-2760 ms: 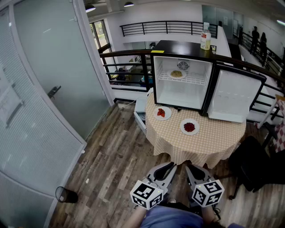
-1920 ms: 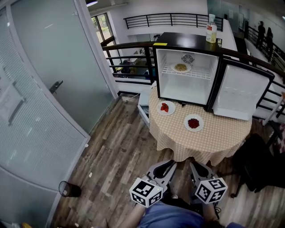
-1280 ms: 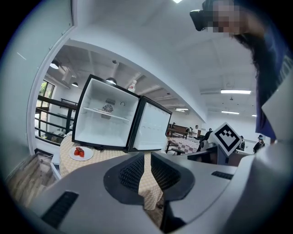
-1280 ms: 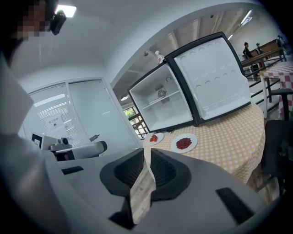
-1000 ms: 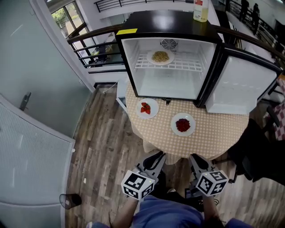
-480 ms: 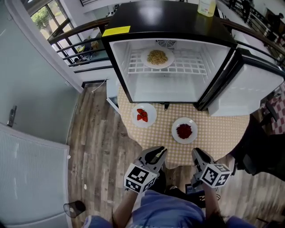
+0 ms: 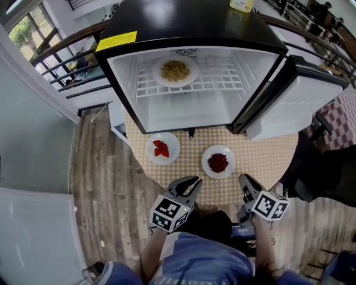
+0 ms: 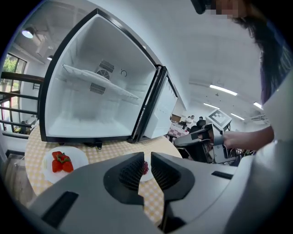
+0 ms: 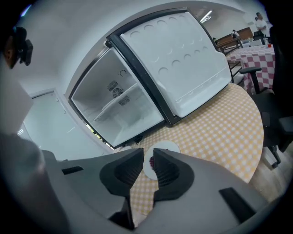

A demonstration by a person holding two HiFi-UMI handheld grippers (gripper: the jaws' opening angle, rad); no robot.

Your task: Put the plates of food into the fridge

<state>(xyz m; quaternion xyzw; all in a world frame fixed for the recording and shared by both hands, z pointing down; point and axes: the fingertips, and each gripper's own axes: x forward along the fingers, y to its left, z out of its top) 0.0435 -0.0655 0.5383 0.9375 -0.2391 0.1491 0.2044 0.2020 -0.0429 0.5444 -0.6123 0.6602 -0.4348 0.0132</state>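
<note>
The small black fridge (image 7: 189,33) stands open on the round table (image 7: 261,150) with its checked cloth. A plate of noodles (image 7: 176,71) lies on the fridge's wire shelf. In front of the fridge are a plate of strawberries (image 7: 162,148) and a plate of dark red berries (image 7: 218,162). My left gripper (image 7: 192,182) hovers at the table's near edge, below the strawberries. My right gripper (image 7: 245,179) hovers just right of the berries. On both grippers the jaws stand slightly apart with nothing between them. Through each gap I see the berry plate (image 8: 145,167) (image 9: 162,148).
The fridge door (image 7: 295,106) hangs open to the right. A bottle (image 7: 242,4) stands on top of the fridge. A dark chair (image 7: 320,172) sits at the table's right. Wooden floor (image 7: 100,189) and a railing (image 7: 67,50) lie to the left.
The view has drawn in toward the table and fridge. Both grippers have come forward to the table's near edge. The plates have not moved.
</note>
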